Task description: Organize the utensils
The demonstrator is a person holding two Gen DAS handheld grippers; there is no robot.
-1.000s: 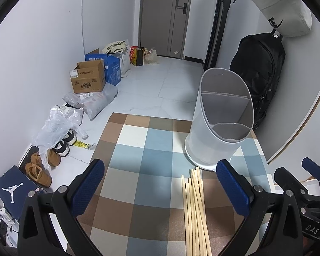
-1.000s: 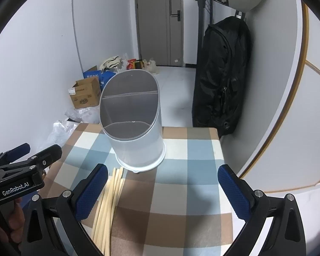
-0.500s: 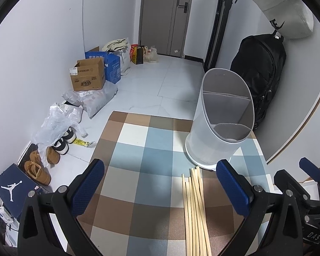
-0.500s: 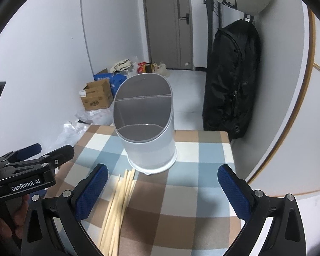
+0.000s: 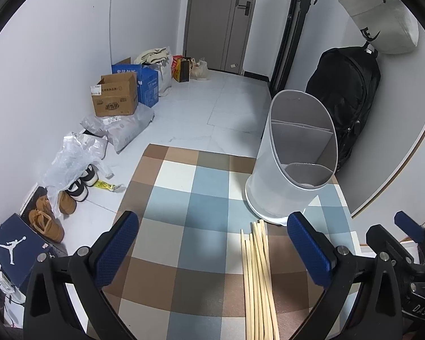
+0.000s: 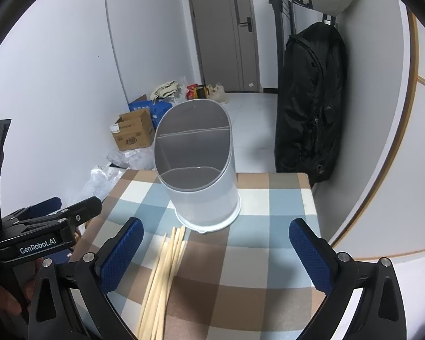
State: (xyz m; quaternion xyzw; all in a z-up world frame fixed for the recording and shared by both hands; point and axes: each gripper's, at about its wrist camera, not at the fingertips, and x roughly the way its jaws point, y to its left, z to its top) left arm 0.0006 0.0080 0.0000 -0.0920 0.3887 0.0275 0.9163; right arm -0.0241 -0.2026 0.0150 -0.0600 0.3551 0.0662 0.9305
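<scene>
Several pale wooden chopsticks (image 5: 258,280) (image 6: 162,272) lie side by side on a checked cloth (image 5: 189,206) (image 6: 257,209). Just beyond their tips stands a grey utensil holder (image 5: 290,167) (image 6: 201,181) with a slanted rim and two compartments, nothing visible inside. My left gripper (image 5: 215,243) hovers open above the cloth, the chopsticks lying between its blue pads, nearer the right one. My right gripper (image 6: 215,248) is open too, with the chopsticks near its left pad. Neither holds anything. Each gripper shows at the edge of the other's view.
A black backpack (image 5: 345,99) (image 6: 308,107) hangs on the right wall close behind the holder. On the floor to the left lie cardboard boxes (image 5: 114,99), plastic bags (image 5: 76,158) and shoes (image 5: 46,221). The cloth's left edge drops to the floor.
The right wrist view has pulled back and shifted, so the holder and chopsticks sit further right and more centred. The left view has barely moved. Both grippers stayed open.
</scene>
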